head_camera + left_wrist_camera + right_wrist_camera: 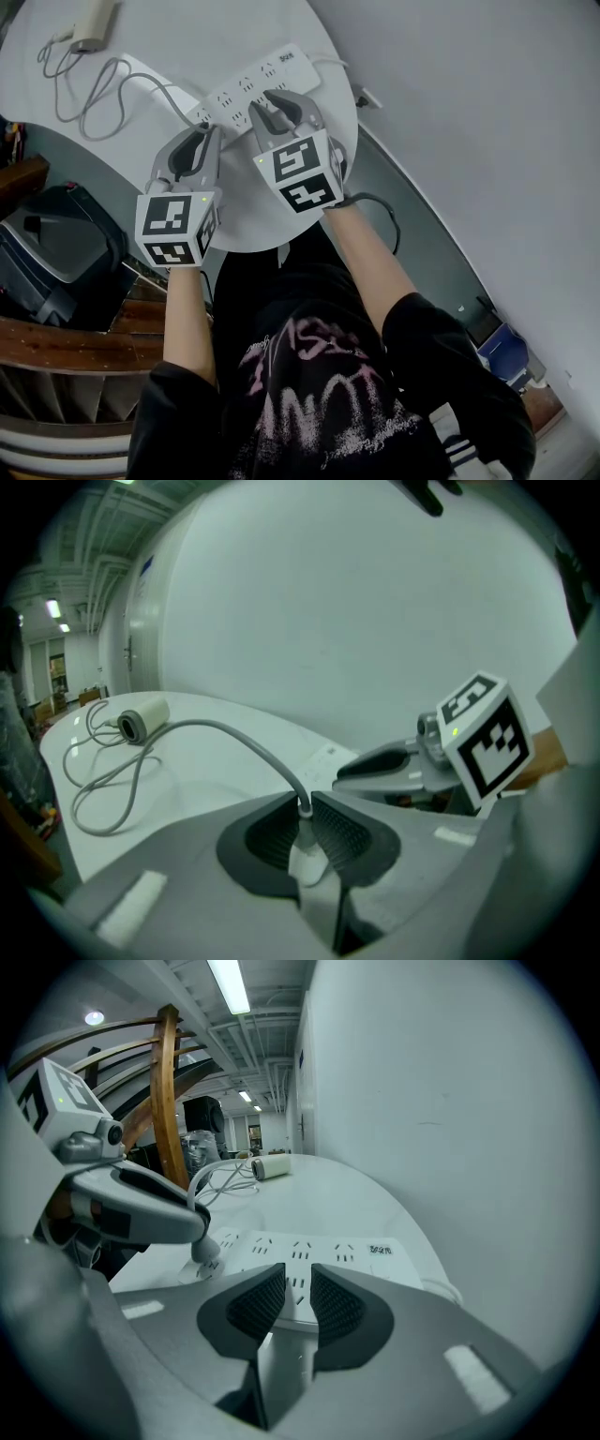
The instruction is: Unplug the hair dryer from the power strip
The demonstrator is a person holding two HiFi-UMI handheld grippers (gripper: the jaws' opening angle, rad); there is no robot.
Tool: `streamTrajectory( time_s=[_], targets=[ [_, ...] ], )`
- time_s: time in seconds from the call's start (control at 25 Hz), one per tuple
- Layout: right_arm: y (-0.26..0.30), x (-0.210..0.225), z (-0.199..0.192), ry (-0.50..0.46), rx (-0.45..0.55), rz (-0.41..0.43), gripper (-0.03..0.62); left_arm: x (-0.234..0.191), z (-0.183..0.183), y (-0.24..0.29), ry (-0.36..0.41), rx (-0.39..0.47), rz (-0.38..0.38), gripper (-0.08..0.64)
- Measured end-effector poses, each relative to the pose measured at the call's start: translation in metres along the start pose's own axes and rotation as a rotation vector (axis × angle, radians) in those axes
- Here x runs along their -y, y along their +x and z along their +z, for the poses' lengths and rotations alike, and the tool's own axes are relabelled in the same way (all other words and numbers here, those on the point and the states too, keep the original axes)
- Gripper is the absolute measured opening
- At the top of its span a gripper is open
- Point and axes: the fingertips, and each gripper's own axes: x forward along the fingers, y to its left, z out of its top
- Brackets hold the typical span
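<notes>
A white power strip lies on the round white table. The hair dryer rests at the table's far side, and its grey cord loops back to a white plug standing at the strip's left end. My left gripper is shut on that plug, with the cord rising out between the pads. My right gripper hovers just over the strip's middle. Its jaws are a narrow gap apart with nothing between them.
The strip's own lead runs off the table's right edge beside a plain white wall. On the floor to the left are a dark case and a wooden railing. The table edge lies just below both grippers.
</notes>
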Motion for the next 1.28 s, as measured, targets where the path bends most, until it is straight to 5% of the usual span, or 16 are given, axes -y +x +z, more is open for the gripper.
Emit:
streamTrajectory(
  time_s=[0.12, 0.24, 1.28],
  targets=[
    [0.001, 0.0, 0.0, 0.0, 0.008, 0.002, 0.091, -0.008, 0.024, -0.008, -0.005, 0.082, 0.007, 0.048],
    [0.001, 0.001, 0.001, 0.0, 0.009, 0.001, 0.091, -0.01, 0.035, -0.01, 0.064, 0.082, 0.014, 0.048],
    [-0.01, 0.008, 0.014, 0.029, 0.054, 0.027, 0.063, -0.015, 0.029, -0.015, 0.051, 0.106, 0.056, 0.049]
  ],
)
